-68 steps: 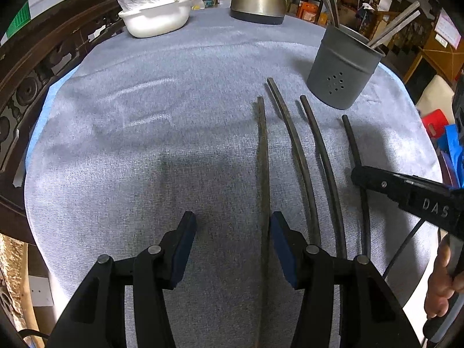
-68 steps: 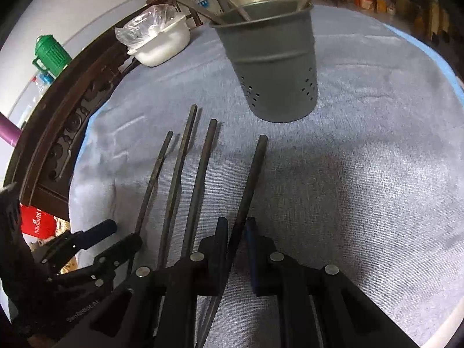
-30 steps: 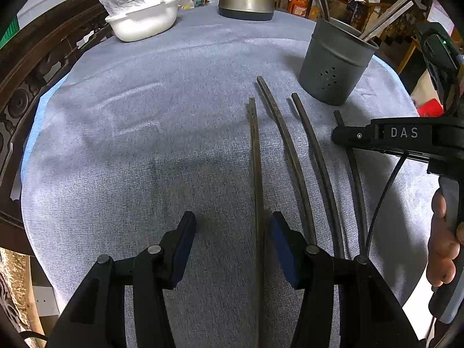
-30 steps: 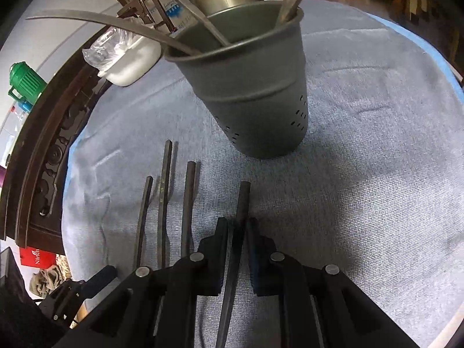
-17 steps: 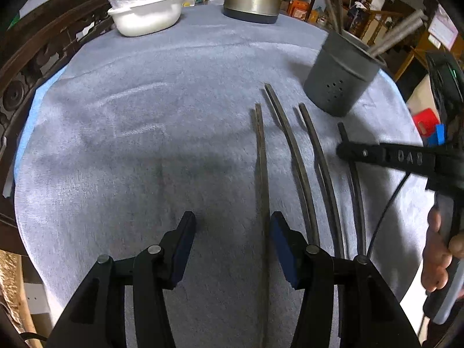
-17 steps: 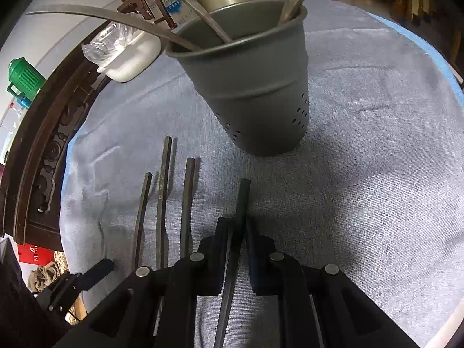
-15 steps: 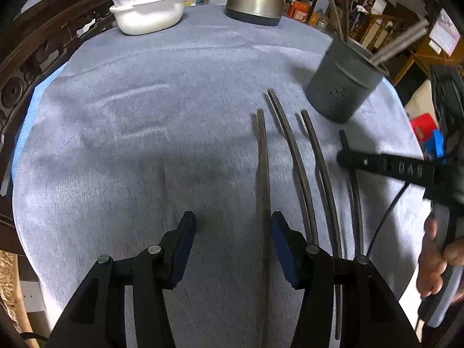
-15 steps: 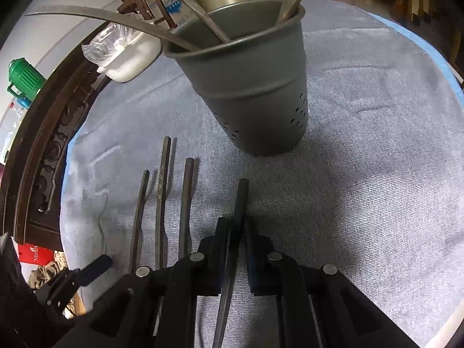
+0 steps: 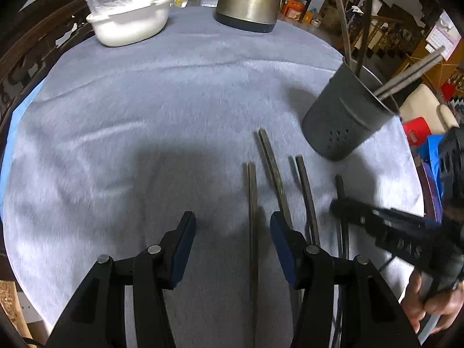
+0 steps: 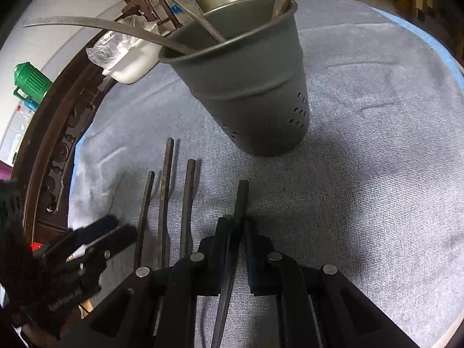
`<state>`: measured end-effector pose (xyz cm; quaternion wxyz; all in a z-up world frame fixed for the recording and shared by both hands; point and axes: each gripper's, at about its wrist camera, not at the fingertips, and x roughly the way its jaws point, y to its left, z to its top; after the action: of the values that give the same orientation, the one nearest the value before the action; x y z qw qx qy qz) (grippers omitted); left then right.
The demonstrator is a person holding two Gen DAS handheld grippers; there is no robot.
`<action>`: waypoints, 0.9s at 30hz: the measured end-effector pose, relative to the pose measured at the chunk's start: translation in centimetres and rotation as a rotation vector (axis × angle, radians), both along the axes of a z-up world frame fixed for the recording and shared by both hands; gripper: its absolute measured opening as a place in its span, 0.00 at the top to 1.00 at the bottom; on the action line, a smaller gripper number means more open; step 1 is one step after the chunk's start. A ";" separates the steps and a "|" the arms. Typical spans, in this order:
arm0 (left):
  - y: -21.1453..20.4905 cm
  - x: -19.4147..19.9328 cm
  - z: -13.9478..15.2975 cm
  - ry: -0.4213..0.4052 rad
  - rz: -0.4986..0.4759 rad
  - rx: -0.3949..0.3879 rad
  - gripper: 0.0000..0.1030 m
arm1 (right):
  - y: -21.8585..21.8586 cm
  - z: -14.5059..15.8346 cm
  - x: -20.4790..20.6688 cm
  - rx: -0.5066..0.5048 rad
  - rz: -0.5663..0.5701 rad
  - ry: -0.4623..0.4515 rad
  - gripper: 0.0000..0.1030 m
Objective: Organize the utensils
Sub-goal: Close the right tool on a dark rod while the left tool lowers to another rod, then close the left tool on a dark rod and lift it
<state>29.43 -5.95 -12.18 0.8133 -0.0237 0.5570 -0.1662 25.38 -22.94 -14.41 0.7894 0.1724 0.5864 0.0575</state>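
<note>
The right gripper (image 10: pixel 235 232) is clamped on one dark stick (image 10: pixel 239 206), the one of the four sticks nearest to the grey cup (image 10: pixel 246 87). The stick's far tip points up toward the cup and stops a little short of its foot. The stick's long line runs from the gripper toward the cup, so the cup lies straight ahead and a bit up from the held stick. It is judged that the stick must be lifted and tipped on end before it can be dropped into the cup's open top. Other long utensils are already leaning inside the cup.

The left gripper (image 9: pixel 232 240) is held open, with nothing pressed between its pads. The stick farthest from the cup (image 9: pixel 252 203) lies between its open jaws, nearer the right pad. The two middle sticks (image 9: pixel 274 171) lie side by side between that one and the held one, all pointing roughly toward the cup.

The right hand is nearer to the cup than the left.

In the right wrist view the grip on the stick and the inside of the cup are shown clearly. In the left wrist view the person's hand (image 9: pixel 432 304) on the right gripper is seen, and how far the cup stands from the white bowl (image 9: pixel 130 20) and metal kettle (image 9: pixel 249 0) behind it on the grey cloth (image 9: pixel 145 101).
</note>
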 end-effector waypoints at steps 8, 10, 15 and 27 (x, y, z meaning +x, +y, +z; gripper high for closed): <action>-0.9 2.9 -0.9 0.035 -0.060 -0.018 0.47 | -0.3 0.0 1.0 0.025 -0.002 0.068 0.85; -1.2 3.4 -1.3 0.043 -0.085 -0.025 0.50 | 0.0 0.0 1.1 0.008 -0.001 0.062 0.85; -1.7 3.8 -1.8 0.058 -0.123 -0.054 0.60 | 1.3 0.3 1.2 -0.054 0.040 0.035 0.85; -0.8 4.4 -1.9 0.038 -0.095 -0.087 0.93 | 2.5 1.9 0.5 -0.059 0.091 -0.063 0.92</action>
<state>33.81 -6.79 -14.09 0.7918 -0.0359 0.5652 -0.2285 25.91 -20.41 -12.48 0.8087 0.1202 0.5700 0.0816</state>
